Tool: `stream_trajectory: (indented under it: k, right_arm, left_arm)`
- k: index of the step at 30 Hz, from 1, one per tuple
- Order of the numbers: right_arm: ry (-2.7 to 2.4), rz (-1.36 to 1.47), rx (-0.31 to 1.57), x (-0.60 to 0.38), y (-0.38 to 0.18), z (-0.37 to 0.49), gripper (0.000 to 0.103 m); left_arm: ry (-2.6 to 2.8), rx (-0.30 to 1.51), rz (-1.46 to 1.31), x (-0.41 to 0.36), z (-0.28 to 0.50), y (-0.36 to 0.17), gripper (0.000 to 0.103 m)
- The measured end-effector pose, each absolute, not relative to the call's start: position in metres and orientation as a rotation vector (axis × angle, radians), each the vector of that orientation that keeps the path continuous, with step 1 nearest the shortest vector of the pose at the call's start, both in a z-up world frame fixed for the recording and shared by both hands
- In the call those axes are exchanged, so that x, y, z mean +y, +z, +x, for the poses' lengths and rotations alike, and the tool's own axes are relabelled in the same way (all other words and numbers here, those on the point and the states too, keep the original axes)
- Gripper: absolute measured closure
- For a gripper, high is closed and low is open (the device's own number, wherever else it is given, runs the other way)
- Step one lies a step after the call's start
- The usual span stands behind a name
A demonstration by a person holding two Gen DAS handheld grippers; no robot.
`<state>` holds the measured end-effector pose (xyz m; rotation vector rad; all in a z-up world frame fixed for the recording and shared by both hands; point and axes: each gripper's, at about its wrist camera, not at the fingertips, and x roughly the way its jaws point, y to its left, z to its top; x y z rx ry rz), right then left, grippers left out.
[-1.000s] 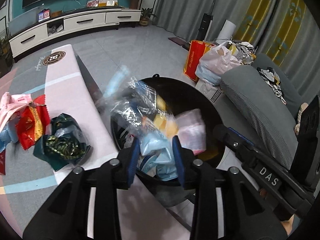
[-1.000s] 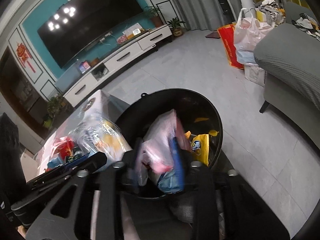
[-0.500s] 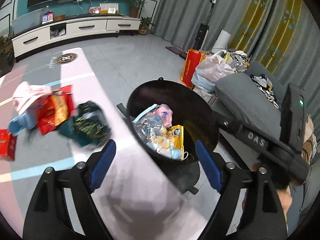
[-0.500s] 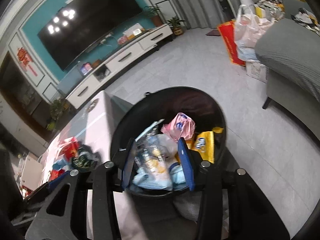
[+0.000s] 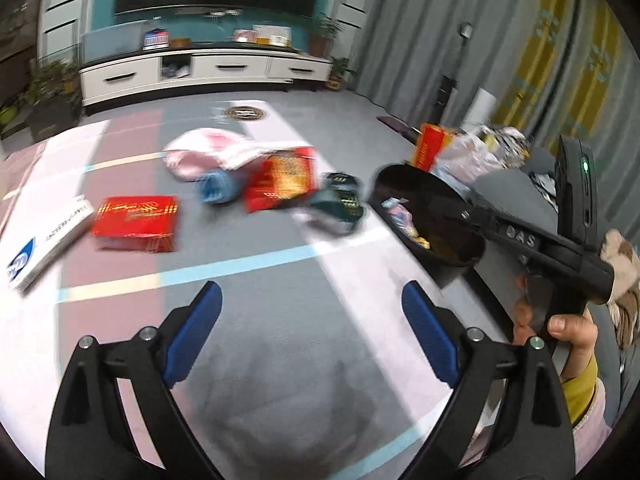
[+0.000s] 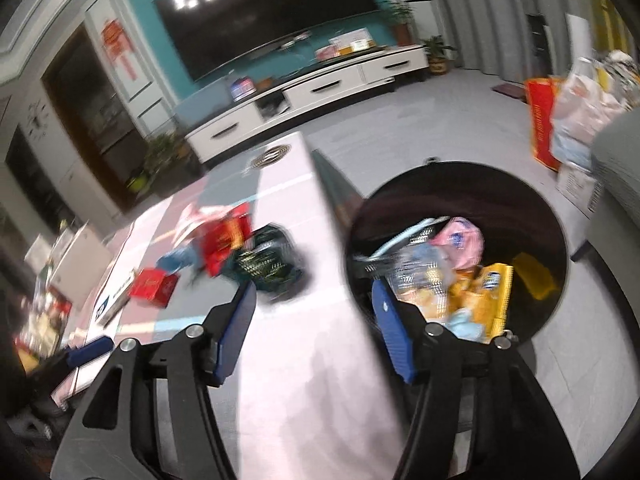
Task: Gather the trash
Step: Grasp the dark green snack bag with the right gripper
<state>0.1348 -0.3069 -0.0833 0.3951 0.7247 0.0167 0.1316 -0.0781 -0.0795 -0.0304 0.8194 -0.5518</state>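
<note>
Trash wrappers (image 6: pixel 448 276) fill the lower part of a round black bin (image 6: pixel 556 240) standing on the floor against the edge of the bench (image 5: pixel 280 332), among them a pink packet (image 6: pixel 460 240), a yellow packet (image 6: pixel 492 292) and clear crinkled film. More litter lies loose on the striped bench top: a dark green foil bag (image 5: pixel 340 204) nearest the bin, a red snack packet (image 5: pixel 280 184) touching it, a blue item (image 5: pixel 218 190) and a pink-and-white bag (image 5: pixel 216 152) beyond, and a red box (image 5: pixel 136 222) well apart to the left beside a white box (image 5: pixel 44 240).

The left gripper (image 5: pixel 312 316) hovers over bare bench, its blue fingers (image 5: pixel 192 336) spread wide with nothing between them after just opening. The right gripper (image 6: pixel 316 332) sits over the bench edge next to the bin, its fingers (image 6: pixel 390 332) likewise released and empty, having just been opening. In the left wrist view a hand (image 5: pixel 568 332) in a yellow cuff grips the right tool's handle beside a grey sofa (image 5: pixel 512 184). Behind stand a white TV cabinet (image 5: pixel 208 72), a dark television (image 6: pixel 272 16) and grey curtains (image 5: pixel 440 20). Both views are motion-blurred.
</note>
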Motion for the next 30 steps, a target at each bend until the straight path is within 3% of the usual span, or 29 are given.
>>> stream_trajectory:
  k: [10,23,26,29,30]
  right_arm:
    - [0.052,0.293,0.779,-0.250,-0.093,0.162,0.037]
    - [-0.021,0.201,0.776,-0.219,-0.111,0.203,0.037]
    - [-0.039,0.187,0.790,-0.215,-0.117,0.214,0.045]
    - [-0.083,0.144,0.816,-0.210,-0.125,0.223,0.068]
    - [-0.086,0.147,0.823,-0.210,-0.127,0.225,0.072]
  left_arm:
    - [-0.371,0.843,-0.192,0.039,0.158,-0.093,0.011]
    - [-0.388,0.882,-0.357,0.061,0.166,-0.107,0.010]
    - [-0.393,0.885,-0.346,0.062,0.165,-0.109,0.010]
    - [-0.392,0.890,-0.348,0.065,0.165,-0.111,0.010]
    - [-0.390,0.893,-0.349,0.066,0.165,-0.111,0.010]
